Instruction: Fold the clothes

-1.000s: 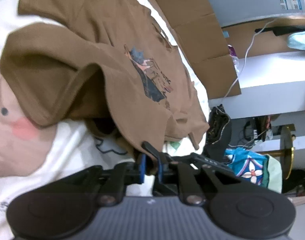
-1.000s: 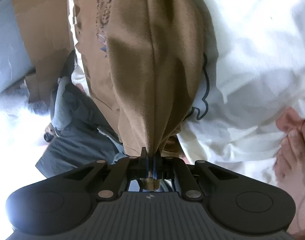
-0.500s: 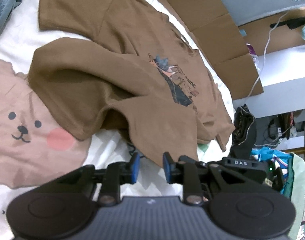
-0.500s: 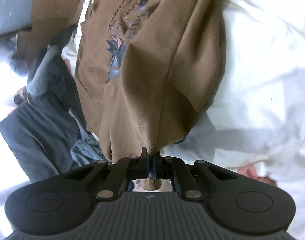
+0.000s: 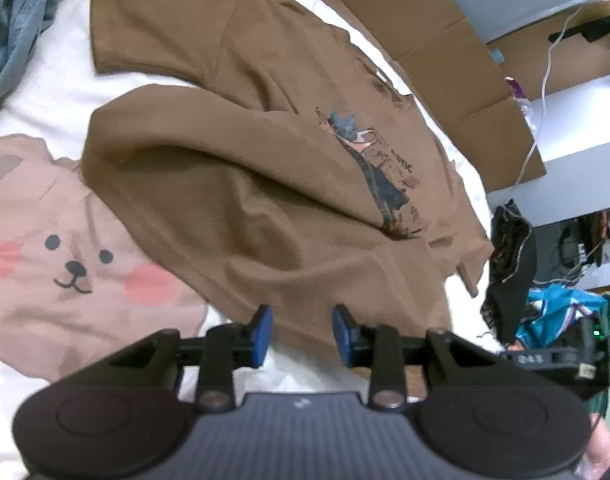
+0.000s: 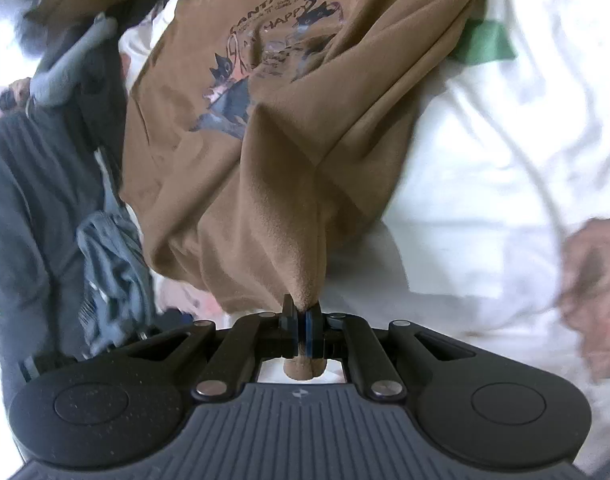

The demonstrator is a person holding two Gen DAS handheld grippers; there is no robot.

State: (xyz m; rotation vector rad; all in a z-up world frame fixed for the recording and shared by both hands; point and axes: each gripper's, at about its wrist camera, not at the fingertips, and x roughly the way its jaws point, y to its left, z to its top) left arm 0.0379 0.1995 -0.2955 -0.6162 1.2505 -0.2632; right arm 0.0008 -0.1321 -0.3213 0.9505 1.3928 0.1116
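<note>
A brown T-shirt (image 5: 241,184) with a dark cat print lies on a white bear-print bedsheet (image 5: 65,264), its lower part doubled back over the chest. My left gripper (image 5: 303,334) is open just above the shirt's near edge, with cloth visible between the blue pads but not pinched. In the right wrist view the same brown T-shirt (image 6: 289,148) rises in a taut fold into my right gripper (image 6: 301,330), which is shut on a bunched corner; a tuft of cloth pokes out behind the pads.
Flattened cardboard (image 5: 437,52) lies beyond the shirt. Grey-blue clothes (image 5: 13,20) sit at the top left, and dark clothes (image 6: 45,184) are piled left of the shirt. A person's hand (image 6: 597,280) rests on the sheet at right. A white shelf (image 5: 577,112) and clutter stand to the right.
My left gripper has let go of the shirt's edge and opened wide, backing off. The right gripper stays shut on its corner and has pulled back, showing more of the print.
</note>
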